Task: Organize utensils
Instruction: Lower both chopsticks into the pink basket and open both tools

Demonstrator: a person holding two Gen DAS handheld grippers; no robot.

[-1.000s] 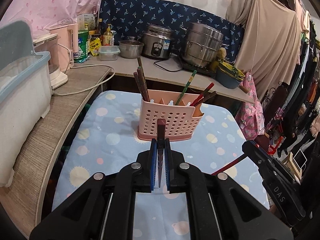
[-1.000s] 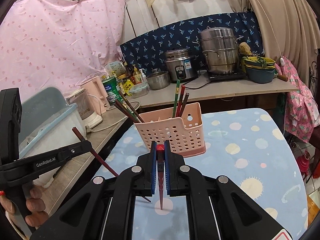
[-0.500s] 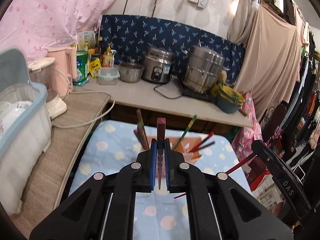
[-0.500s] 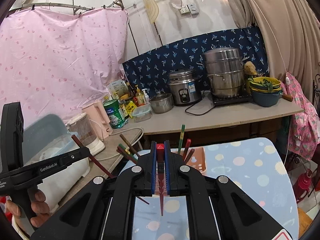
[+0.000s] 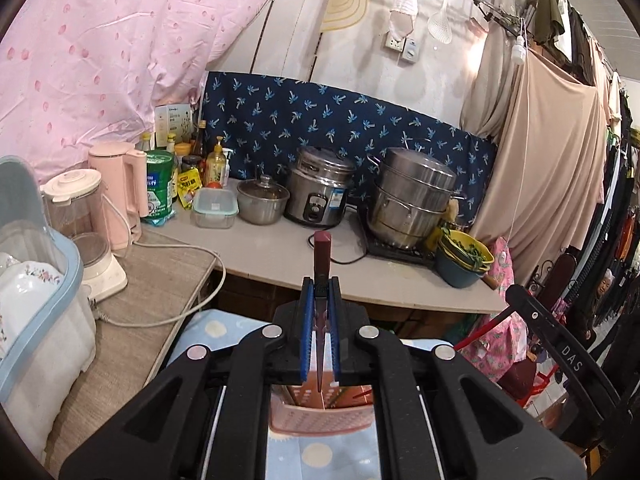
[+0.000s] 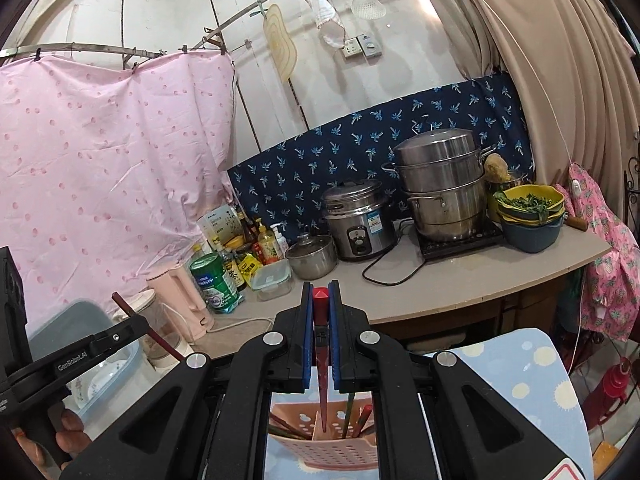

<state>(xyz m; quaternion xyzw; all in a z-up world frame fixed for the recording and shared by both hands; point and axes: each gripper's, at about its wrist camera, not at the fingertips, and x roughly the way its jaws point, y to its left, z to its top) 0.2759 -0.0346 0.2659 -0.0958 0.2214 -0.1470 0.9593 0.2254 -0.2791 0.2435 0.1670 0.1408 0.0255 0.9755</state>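
left wrist: left gripper (image 5: 320, 300) clamped tight on a dark maroon chopstick (image 5: 321, 256), square butt upward | pink perforated plastic utensil holder (image 5: 320, 412) directly below its blue ribbed pads || right wrist: right gripper (image 6: 320, 304) clamped on a red chopstick (image 6: 320, 320), tapered tip down over the holder's (image 6: 324, 448) divider.

Along the worktop (image 5: 280, 248): a pink kettle (image 5: 118, 192) beside a green tin (image 5: 160, 188), a lidded pot (image 5: 262, 200), a rice cooker (image 5: 320, 192), then a stacked steel steamer (image 5: 412, 196). Blue patterned cloth (image 5: 340, 116) hangs behind, pink sheet (image 5: 100, 60) at left.
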